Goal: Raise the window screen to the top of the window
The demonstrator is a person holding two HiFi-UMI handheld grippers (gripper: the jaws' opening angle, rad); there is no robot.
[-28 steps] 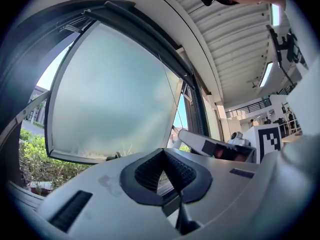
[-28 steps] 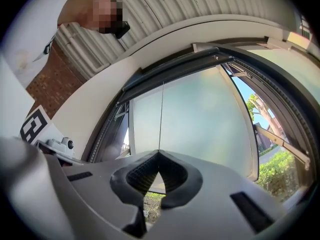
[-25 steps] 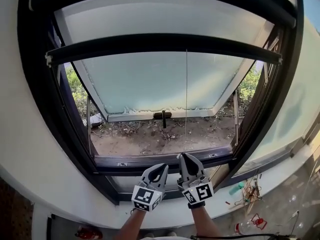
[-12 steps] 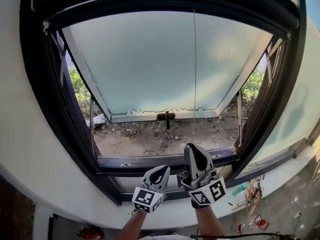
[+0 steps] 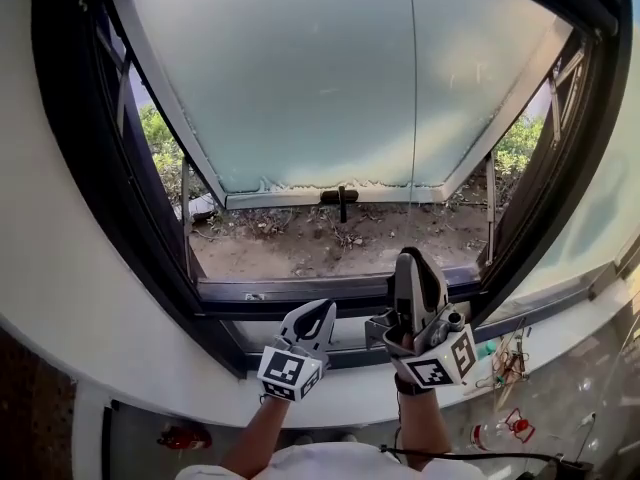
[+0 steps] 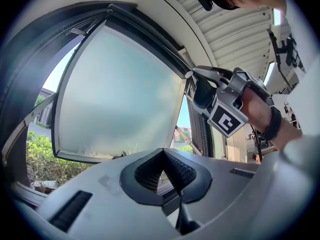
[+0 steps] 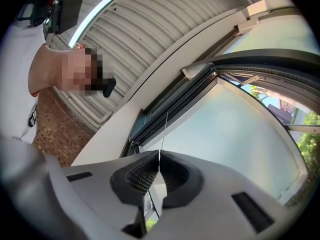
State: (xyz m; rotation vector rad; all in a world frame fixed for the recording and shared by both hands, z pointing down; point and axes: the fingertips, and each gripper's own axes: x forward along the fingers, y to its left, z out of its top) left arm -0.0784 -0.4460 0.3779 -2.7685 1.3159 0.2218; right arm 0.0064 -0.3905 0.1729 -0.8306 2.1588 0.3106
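Observation:
My right gripper (image 5: 415, 259) is shut on the thin pull cord (image 5: 410, 88), which runs straight up across the frosted, outward-tilted sash (image 5: 300, 78). In the right gripper view the cord (image 7: 164, 130) leaves the closed jaws (image 7: 159, 165) and climbs to the dark screen rail (image 7: 172, 103) under the top of the window frame. From the left gripper view the right gripper (image 6: 201, 86) is raised high beside the frame. My left gripper (image 5: 318, 314) is shut on nothing, low by the sill (image 5: 330, 290); its closed jaws (image 6: 162, 155) face the sash.
The black window frame (image 5: 120, 208) surrounds the opening. A dark handle (image 5: 340, 197) sits on the sash's lower edge. Dirt ground (image 5: 320, 248) and bushes (image 5: 160, 138) lie outside. Small red items (image 5: 505, 430) are on the floor at lower right.
The screen's dark bar went from mid-window up to the top, out of the head view. My right gripper rose with the cord and tilted upward. The left gripper stayed put.

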